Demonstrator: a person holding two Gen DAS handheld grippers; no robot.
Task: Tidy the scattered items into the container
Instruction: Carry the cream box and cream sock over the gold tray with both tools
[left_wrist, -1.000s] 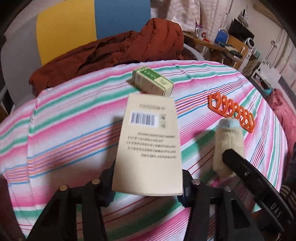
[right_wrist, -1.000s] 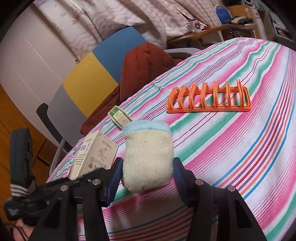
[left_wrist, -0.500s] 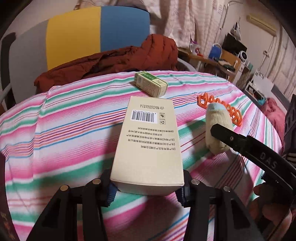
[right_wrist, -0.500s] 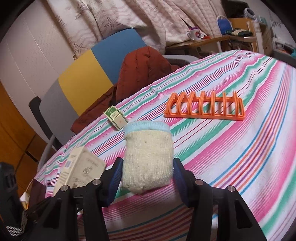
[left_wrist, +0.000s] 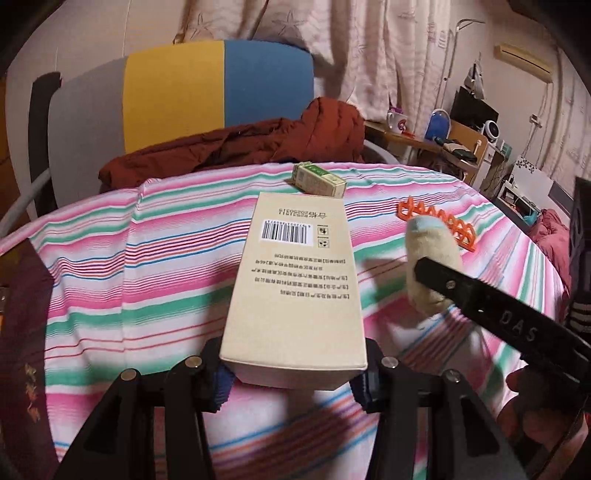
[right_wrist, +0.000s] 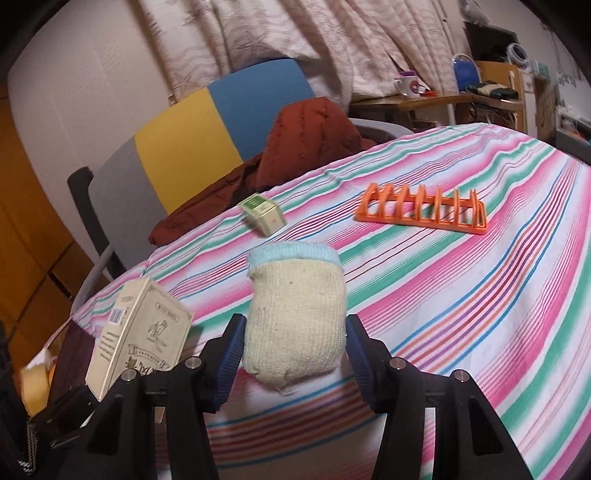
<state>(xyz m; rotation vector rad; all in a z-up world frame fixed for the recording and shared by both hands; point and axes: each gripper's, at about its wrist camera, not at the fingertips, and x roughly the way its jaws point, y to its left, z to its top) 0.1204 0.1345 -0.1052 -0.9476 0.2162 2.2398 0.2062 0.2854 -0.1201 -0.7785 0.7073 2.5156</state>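
The left gripper (left_wrist: 293, 373) is clamped about halfway open on a tan box (left_wrist: 295, 284), held above the striped tablecloth (left_wrist: 166, 258). The right gripper (right_wrist: 293, 354) grips a rolled cream sock (right_wrist: 295, 317) likewise. A small green box (right_wrist: 263, 214) and an orange rack (right_wrist: 421, 210) lie on the cloth well beyond them.

Striped tablecloth (left_wrist: 147, 280), colour-block chair (left_wrist: 207, 92), pale curtains (right_wrist: 303, 33), perhaps a desk (left_wrist: 424, 142) behind.

Dim warm indoor light, soft motion blur, fisheye-bent dark corners.
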